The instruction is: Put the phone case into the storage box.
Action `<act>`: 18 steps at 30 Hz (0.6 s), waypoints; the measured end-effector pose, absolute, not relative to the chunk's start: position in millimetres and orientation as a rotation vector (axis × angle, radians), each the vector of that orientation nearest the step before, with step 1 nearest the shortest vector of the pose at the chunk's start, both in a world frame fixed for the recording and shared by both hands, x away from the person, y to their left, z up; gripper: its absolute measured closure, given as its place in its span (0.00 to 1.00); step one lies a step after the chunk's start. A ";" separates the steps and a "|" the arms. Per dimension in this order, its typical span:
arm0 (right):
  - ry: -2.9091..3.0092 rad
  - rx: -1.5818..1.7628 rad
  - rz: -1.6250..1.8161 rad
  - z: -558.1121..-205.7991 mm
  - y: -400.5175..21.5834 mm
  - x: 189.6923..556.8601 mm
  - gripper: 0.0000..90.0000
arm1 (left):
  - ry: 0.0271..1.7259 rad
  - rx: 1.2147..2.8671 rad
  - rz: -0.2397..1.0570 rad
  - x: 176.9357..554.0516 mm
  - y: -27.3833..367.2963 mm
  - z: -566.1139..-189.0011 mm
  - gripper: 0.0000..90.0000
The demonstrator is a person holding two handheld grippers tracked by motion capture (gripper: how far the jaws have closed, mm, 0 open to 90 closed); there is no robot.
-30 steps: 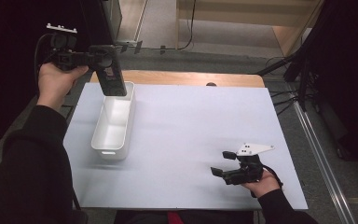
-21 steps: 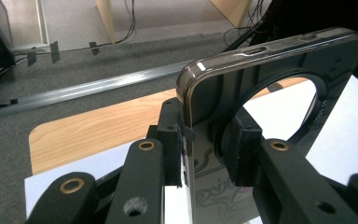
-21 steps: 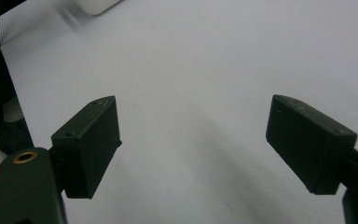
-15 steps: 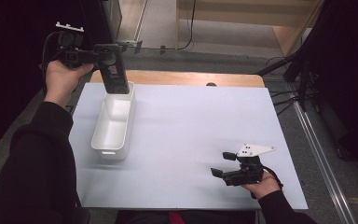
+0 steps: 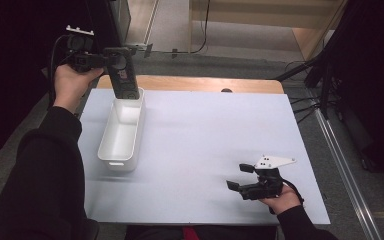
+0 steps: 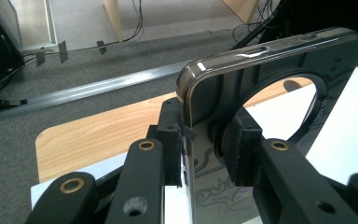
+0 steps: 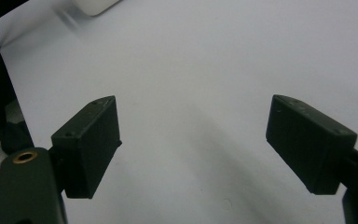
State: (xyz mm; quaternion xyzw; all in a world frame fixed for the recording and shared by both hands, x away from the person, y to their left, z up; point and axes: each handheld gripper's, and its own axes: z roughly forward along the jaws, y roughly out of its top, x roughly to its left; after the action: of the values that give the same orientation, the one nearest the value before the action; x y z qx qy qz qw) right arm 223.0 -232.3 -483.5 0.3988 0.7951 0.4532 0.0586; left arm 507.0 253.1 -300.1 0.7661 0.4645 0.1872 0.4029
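A dark, smoky phone case with a round cut-out hangs upright over the far end of a white oblong bin. Its lower end is level with the bin's far rim; whether it touches the rim cannot be told. My left gripper is shut on the case near its top. In the left gripper view the case stands edge-on between the pads, with my left gripper pressing on both faces. My right gripper rests on the white table at the front right. My right gripper is open and holds nothing.
A wooden strip runs along the table's far edge, with grey carpet, cables and a metal rail beyond and to the right. A corner of the bin sits far ahead of the right jaws.
My left hand has shifted a little to the right and down with the case, nearer the bin's far end. The right gripper has stayed where it was.
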 end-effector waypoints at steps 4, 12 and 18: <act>2.414 1.208 1.371 -484.1 -231.5 223.6 0.18 | 1.170 1.937 0.482 508.5 253.0 -302.9 0.78; 2.418 1.198 1.372 -484.1 -230.4 225.9 0.18 | 1.192 1.922 0.488 512.1 255.7 -308.0 0.78; 2.423 1.190 1.374 -484.1 -228.9 226.6 0.18 | 1.204 1.918 0.496 513.2 256.6 -312.8 0.78</act>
State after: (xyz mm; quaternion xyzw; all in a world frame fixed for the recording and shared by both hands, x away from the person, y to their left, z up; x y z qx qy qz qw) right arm 226.6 -228.9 -484.1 0.3923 0.7986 0.4530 0.0561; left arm 513.2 256.6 -312.8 0.7582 0.4759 0.1962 0.4003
